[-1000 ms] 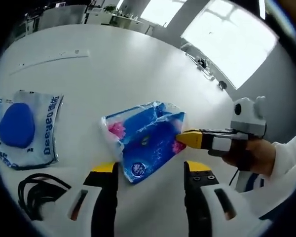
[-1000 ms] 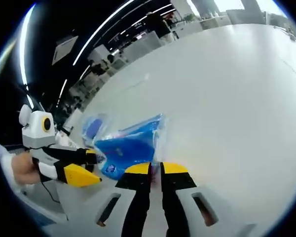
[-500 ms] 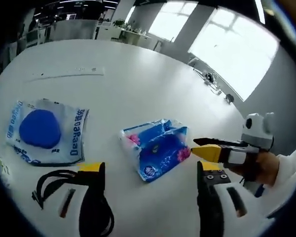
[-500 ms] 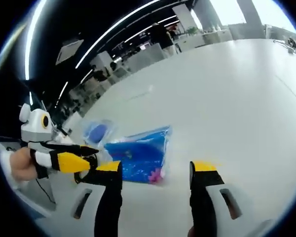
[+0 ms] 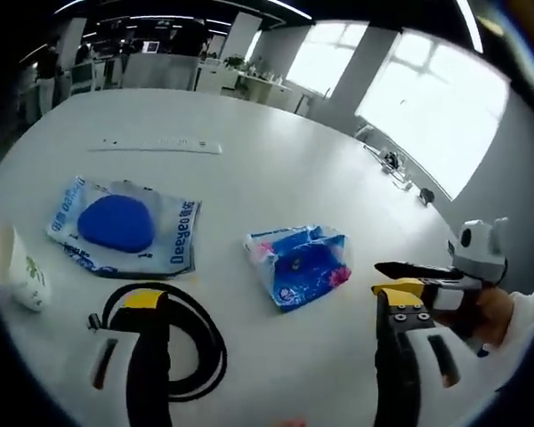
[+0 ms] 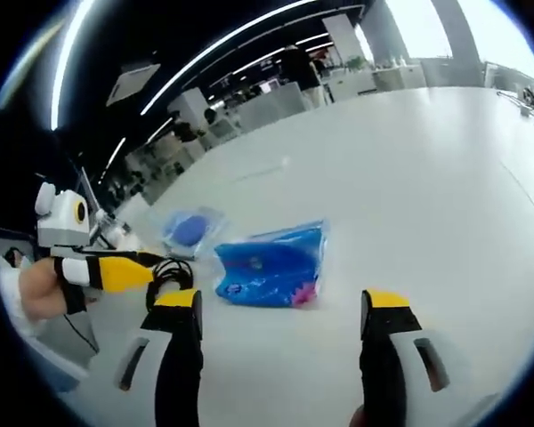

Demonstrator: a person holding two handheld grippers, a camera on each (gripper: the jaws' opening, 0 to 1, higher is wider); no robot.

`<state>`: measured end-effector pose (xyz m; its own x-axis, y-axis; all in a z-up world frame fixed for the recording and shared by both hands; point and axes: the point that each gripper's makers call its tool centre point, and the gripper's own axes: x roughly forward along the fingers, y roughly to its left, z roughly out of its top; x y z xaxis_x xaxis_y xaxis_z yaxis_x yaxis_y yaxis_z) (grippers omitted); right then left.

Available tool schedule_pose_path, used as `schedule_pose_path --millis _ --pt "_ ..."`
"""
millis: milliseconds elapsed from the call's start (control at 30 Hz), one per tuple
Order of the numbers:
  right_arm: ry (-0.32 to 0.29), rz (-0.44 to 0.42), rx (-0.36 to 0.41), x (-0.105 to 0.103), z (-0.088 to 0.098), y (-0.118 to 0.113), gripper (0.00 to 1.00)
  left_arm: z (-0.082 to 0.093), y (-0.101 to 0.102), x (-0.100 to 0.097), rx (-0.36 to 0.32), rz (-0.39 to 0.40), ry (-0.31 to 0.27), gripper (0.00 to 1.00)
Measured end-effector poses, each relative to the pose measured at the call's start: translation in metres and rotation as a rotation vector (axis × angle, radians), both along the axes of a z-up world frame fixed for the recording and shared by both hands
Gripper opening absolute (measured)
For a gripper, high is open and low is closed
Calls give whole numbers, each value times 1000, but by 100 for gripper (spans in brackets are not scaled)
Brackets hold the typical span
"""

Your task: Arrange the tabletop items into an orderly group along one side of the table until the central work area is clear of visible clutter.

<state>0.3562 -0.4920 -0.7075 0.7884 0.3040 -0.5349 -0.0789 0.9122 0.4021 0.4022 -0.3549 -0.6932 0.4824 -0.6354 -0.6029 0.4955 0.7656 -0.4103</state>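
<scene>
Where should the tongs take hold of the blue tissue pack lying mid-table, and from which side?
Probably the crumpled edge of the blue tissue pack facing the right tongs. The pack lies flat on the white table, so its loose film rising at that end gives the jaws something to pinch. Come in low from the right tongs' side; both tongs are open and clear of it.

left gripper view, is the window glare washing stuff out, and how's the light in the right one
Left gripper view: the windows are blown out white, yet the blue tissue pack and the table stay readable; straight edges bow from the fisheye. Right gripper view: ceiling light strips streak as curves, the surround is dark, and the tissue pack looks slightly soft.
</scene>
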Motion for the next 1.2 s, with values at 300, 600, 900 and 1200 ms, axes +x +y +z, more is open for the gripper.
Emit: schedule_pose_path --millis 300,600,900,1200 --pt "8 -9 5 -11 1 8 68 3 7 -5 2 -17 -17 97" --pt "17 -31 30 -14 0 13 65 -15 16 -20 70 -98 22 83" --pt "21 -43 52 -10 -3 18 61 -40 34 -26 152 -138 70 77" --pt "32 -34 65 -5 -5 22 56 -60 43 -35 253 -240 82 56"
